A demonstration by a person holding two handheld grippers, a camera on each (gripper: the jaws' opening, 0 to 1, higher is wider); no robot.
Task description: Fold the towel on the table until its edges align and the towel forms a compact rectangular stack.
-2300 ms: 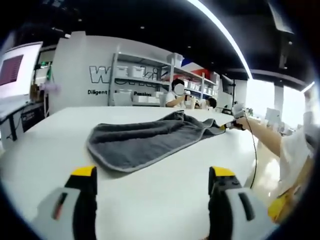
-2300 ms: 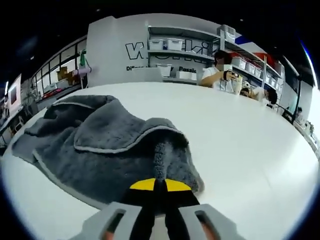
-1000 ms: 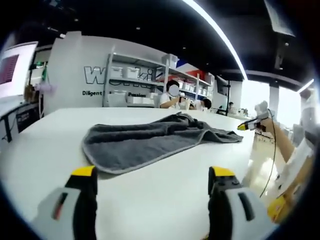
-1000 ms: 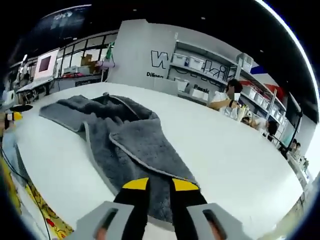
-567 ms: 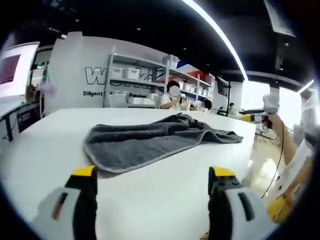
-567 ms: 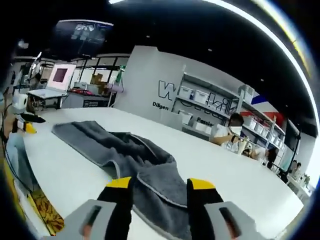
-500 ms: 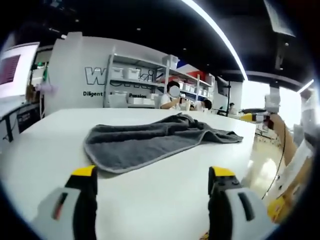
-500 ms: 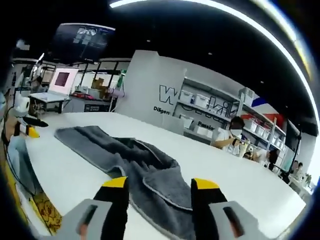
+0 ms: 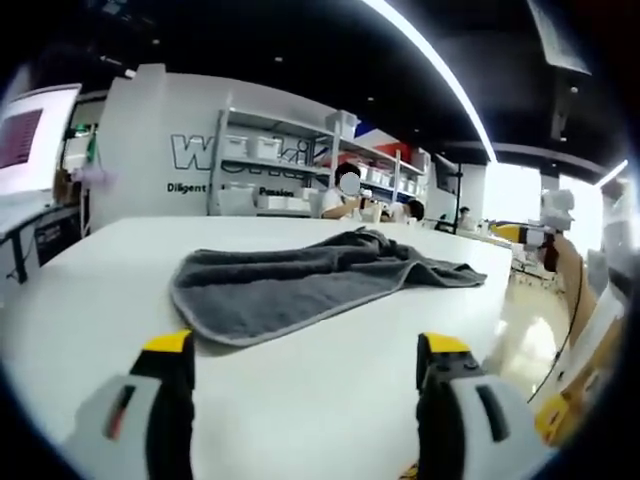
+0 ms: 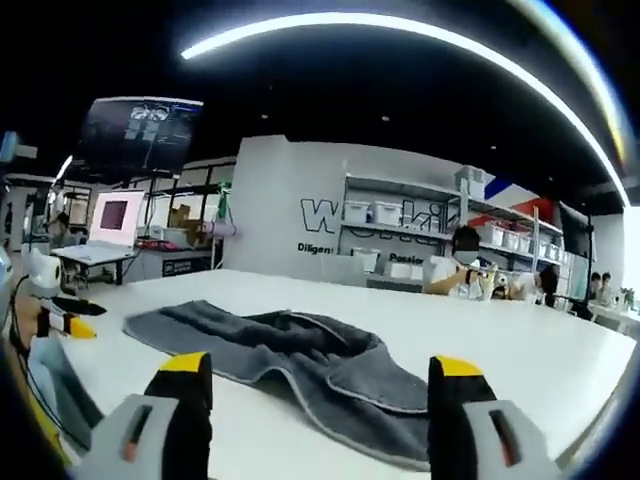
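Left gripper view: a grey towel (image 9: 300, 285) lies loosely folded and rumpled on a white table (image 9: 300, 400), well ahead of the left gripper (image 9: 305, 350), whose yellow-tipped jaws stand wide apart over bare tabletop, holding nothing. At far right, the right gripper (image 9: 525, 235) is raised beyond the table's edge, clear of the cloth, in the person's hand (image 9: 560, 265). In the right gripper view, the towel (image 10: 300, 365) stretches across the table (image 10: 520, 350) with a pale-edged fold on top; this gripper (image 10: 320, 375) also has its jaws spread and empty, above the cloth rather than on it. The left gripper (image 10: 60, 315) shows at the left edge. Shelves (image 9: 270, 170) with white bins stand behind, where people sit.
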